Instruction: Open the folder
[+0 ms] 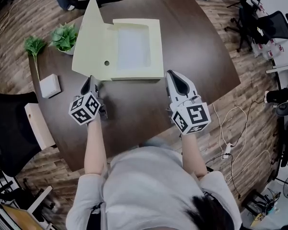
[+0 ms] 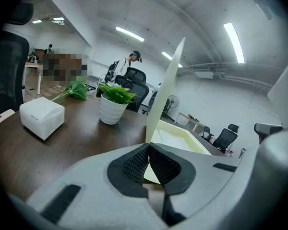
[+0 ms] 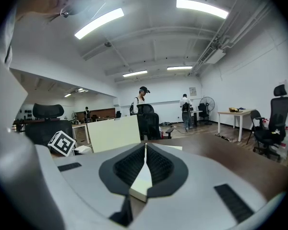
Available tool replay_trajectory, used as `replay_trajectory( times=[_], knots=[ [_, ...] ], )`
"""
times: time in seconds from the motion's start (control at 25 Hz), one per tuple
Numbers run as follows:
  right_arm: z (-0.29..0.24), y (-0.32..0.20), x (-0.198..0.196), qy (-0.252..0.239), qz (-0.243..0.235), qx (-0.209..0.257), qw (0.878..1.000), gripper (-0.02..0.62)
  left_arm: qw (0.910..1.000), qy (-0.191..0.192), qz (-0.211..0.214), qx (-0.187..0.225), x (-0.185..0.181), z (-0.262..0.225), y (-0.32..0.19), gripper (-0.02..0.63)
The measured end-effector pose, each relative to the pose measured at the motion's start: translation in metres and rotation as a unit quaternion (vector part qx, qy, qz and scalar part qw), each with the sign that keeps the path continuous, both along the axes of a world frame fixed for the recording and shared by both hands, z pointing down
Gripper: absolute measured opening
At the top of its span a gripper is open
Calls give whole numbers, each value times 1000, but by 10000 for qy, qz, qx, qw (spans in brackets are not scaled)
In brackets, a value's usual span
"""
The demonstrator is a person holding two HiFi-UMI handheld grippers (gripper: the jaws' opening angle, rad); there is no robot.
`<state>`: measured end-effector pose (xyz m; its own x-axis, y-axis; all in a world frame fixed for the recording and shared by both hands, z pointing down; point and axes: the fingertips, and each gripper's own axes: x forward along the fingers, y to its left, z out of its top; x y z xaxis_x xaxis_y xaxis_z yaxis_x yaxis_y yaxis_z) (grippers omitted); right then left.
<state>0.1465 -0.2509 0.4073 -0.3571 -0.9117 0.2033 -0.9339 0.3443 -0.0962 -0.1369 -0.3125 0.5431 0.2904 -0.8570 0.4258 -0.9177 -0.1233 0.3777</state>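
Looks near the end of opening the folder (image 1: 134,49), lying on the table (image 1: 192,47) with its lid (image 1: 91,42) standing up at the left. Shows left gripper (image 2: 148,145) and right gripper (image 3: 145,144) both pressed together, empty, beside its near corners. Next, likely: nudge the lid flat.

Ceiling strip lights (image 3: 98,23) give even, cool illumination. Shadows on the desk (image 1: 134,104) are soft. Both gripper views show strong fisheye curvature and dark corners; the head view is dimmer, bent at edges.
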Motion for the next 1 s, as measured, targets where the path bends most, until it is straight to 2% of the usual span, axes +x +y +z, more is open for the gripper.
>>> replay_trajectory(
  times=[0.24, 0.44, 0.68, 0.88, 1.0],
  knots=[
    [-1, -7, 0, -22, -128, 42, 9999, 15, 9999, -59, -73, -100, -4, 6, 1, 9],
    [-4, -11, 2, -59, -210, 82, 9997, 15, 9999, -127, -76, 10, 3, 0, 1, 9],
    [-9, -18, 4, -101, -288, 153, 9994, 15, 9998, 21, -119, 144, 13, -7, 1, 11],
    [-13, -20, 9, -181, -306, 211, 9991, 15, 9997, 136, 40, 189, 27, -15, 3, 16],
    [-15, -21, 10, -225, -327, 240, 9989, 15, 9994, 215, 216, 171, 36, -18, 6, 52]
  ],
)
